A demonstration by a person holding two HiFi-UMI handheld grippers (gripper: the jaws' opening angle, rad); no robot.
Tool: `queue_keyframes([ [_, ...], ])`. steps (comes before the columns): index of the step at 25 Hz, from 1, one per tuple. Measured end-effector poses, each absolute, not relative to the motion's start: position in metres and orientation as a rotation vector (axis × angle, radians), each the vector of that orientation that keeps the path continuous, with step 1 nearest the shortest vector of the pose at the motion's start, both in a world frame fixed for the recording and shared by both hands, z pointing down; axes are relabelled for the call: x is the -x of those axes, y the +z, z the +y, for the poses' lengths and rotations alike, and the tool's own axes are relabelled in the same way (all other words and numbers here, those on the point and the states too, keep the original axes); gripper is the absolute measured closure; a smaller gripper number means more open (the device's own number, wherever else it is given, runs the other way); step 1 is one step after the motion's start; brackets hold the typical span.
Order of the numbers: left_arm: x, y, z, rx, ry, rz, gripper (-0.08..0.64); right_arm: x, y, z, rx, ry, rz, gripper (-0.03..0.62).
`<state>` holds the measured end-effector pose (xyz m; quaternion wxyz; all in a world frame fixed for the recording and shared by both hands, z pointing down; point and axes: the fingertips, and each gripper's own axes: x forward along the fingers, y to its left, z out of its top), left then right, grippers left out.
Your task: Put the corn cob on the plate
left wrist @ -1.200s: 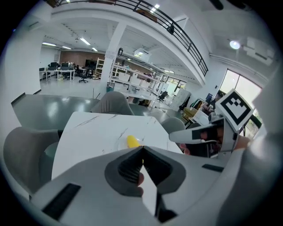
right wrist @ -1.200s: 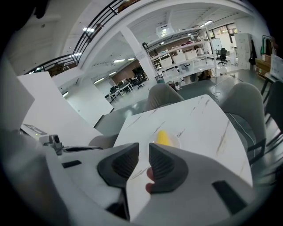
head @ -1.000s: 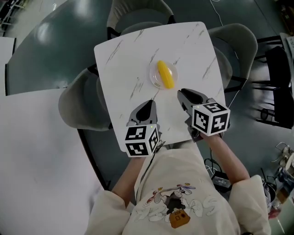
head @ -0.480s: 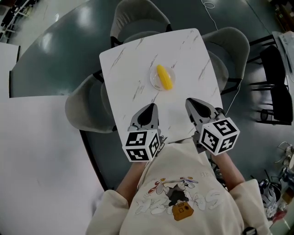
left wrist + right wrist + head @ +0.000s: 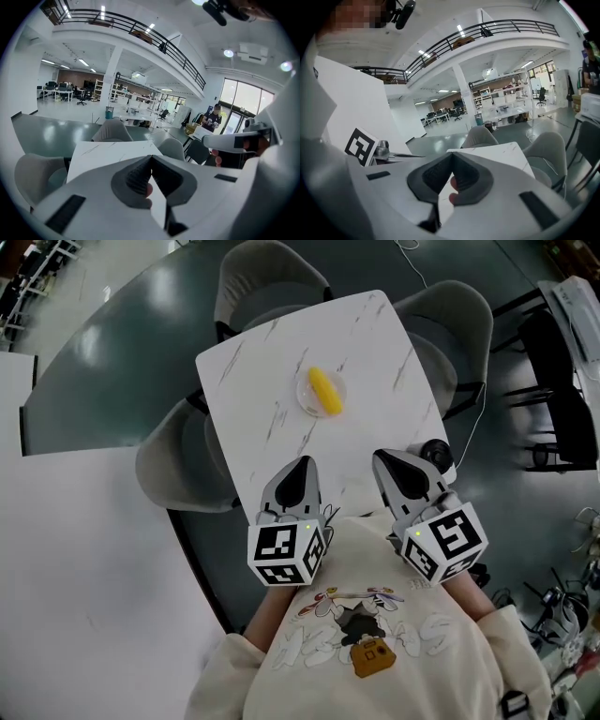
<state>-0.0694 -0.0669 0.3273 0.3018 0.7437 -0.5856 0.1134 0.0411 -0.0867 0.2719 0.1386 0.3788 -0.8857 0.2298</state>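
A yellow corn cob lies on a small clear plate near the middle of the white marble table in the head view. My left gripper hangs over the table's near edge, shut, nothing between its tips. My right gripper is held beside it at the near right corner, also shut and empty. Both are well short of the plate. In the left gripper view the left gripper has its jaws closed tip to tip; in the right gripper view the right gripper looks the same. The cob is hidden in both gripper views.
Grey chairs stand round the table, one at the left, others at the far side and right. A white sheet-like surface fills the lower left. Black chair frames stand at the right.
Both grippers have drawn back from the plate toward my body and risen. The right gripper's jaws have closed. The corn cob stays on the plate.
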Motion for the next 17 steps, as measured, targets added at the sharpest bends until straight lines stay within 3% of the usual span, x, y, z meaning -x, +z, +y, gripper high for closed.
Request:
queue_keyframes([
  [17, 0.055, 0.314, -0.058, -2.018, 0.302, -1.528, 0.552, -0.029, 0.263, -0.068, -1.053, 0.619, -2.602, 0.588],
])
